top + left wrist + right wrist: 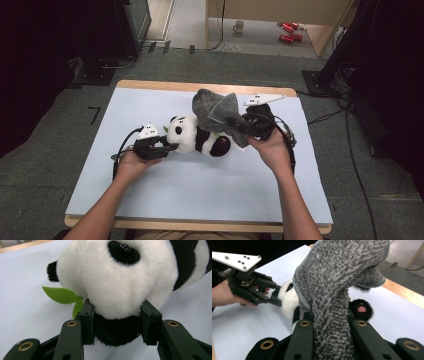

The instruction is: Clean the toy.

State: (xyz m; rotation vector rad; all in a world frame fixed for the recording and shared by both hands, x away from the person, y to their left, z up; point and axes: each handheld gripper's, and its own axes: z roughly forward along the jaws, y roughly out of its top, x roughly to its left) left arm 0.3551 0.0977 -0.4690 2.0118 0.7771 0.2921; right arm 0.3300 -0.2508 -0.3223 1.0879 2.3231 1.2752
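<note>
A black-and-white panda plush (192,137) lies on its side in the middle of the pale table (200,190). My left gripper (167,146) comes in from the left and is shut on the panda's head. In the left gripper view the jaws (117,326) pinch a black furry part under the white face (117,277), and a green felt leaf (60,295) sticks out beside it. My right gripper (245,125) is shut on a grey knitted cloth (215,112), held up over the panda's body. The cloth (337,277) rises between the right jaws (329,327), with a black paw (360,308) behind it.
The table has a wooden rim (200,86) at the far edge. Cables (350,145) run over the carpet at the right. Dark equipment stands at both back corners. A mug (239,26) and red cans (290,31) lie on the floor far behind.
</note>
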